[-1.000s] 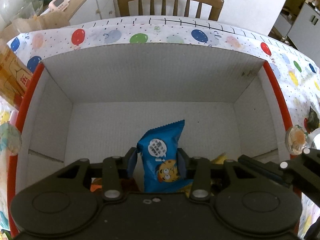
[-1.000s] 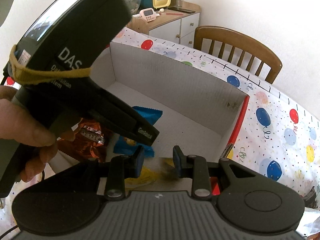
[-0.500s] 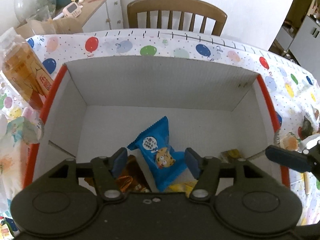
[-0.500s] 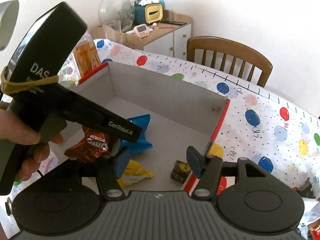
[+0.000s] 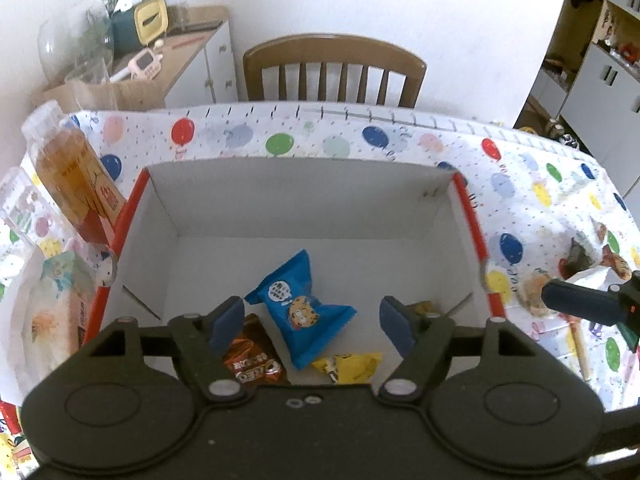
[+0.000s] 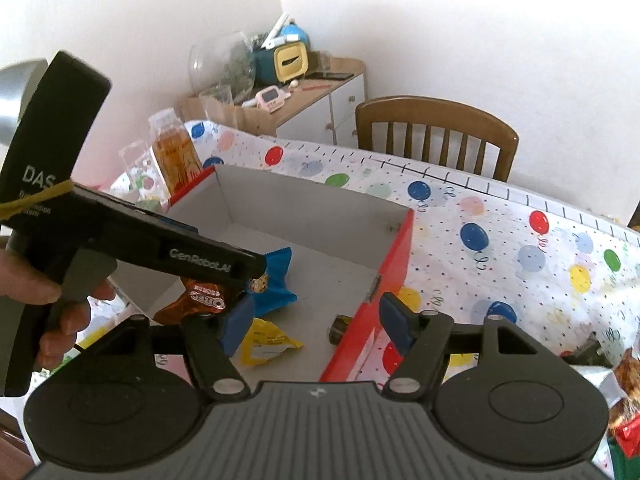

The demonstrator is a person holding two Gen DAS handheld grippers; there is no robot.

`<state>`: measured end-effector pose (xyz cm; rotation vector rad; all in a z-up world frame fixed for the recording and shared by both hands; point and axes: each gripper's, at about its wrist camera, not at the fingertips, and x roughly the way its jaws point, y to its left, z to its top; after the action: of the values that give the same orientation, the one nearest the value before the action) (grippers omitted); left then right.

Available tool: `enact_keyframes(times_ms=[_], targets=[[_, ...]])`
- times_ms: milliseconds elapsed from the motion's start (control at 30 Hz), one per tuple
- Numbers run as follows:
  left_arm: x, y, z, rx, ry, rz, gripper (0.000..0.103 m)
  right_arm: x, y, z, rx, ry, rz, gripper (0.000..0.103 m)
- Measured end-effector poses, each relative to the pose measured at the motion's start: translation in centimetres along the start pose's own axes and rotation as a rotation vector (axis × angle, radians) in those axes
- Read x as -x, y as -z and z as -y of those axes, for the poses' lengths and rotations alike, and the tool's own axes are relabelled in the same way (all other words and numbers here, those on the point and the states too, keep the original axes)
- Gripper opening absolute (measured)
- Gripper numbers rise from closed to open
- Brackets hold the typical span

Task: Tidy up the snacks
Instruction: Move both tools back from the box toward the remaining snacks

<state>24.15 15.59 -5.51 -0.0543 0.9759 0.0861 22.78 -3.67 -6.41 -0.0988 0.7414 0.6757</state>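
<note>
My left claw (image 5: pixel 312 322) has let go: fingers now spread wide, raised above the red-edged box (image 5: pixel 472 216). The blue cookie packet (image 5: pixel 298 308), clamped a second ago, now lies loose on the box floor, beside the orange Oreo pack (image 5: pixel 256 364) and yellow packet (image 5: pixel 352 366). My right claw (image 6: pixel 316 326) also gapes, empty, over the box's near right corner on the balloon-print worktop (image 6: pixel 500 248).

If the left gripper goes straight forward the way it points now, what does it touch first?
Most likely the blue cookie packet, lying on the box floor between the open jaws of the left gripper. Depth is unclear, so the bare floor behind it is possible.
</note>
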Motion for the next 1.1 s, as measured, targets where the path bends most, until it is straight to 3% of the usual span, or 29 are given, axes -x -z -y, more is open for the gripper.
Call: enact_keyframes(times_ms=[233,567,833,1100], targets=[[2.8,0.6,2.3,-0.039,0.021,0.068,0.081,3.3,0.9,2.0,-0.06,-0.01,0.043,0.082],[5.5,1.7,6.1,-0.084,0.079,0.135,0.09,7.8,3.7,5.5,-0.153,0.017,0.08,0.088],[6.4,3.1,9.9,-0.104,0.146,0.166,0.103,11.4,6.9,8.9,-0.203,0.093,0.124,0.09],[5.9,4.2,14.1,-0.136,0.193,0.175,0.102,14.0,10.5,13.8,-0.269,0.21,0.123,0.091]])
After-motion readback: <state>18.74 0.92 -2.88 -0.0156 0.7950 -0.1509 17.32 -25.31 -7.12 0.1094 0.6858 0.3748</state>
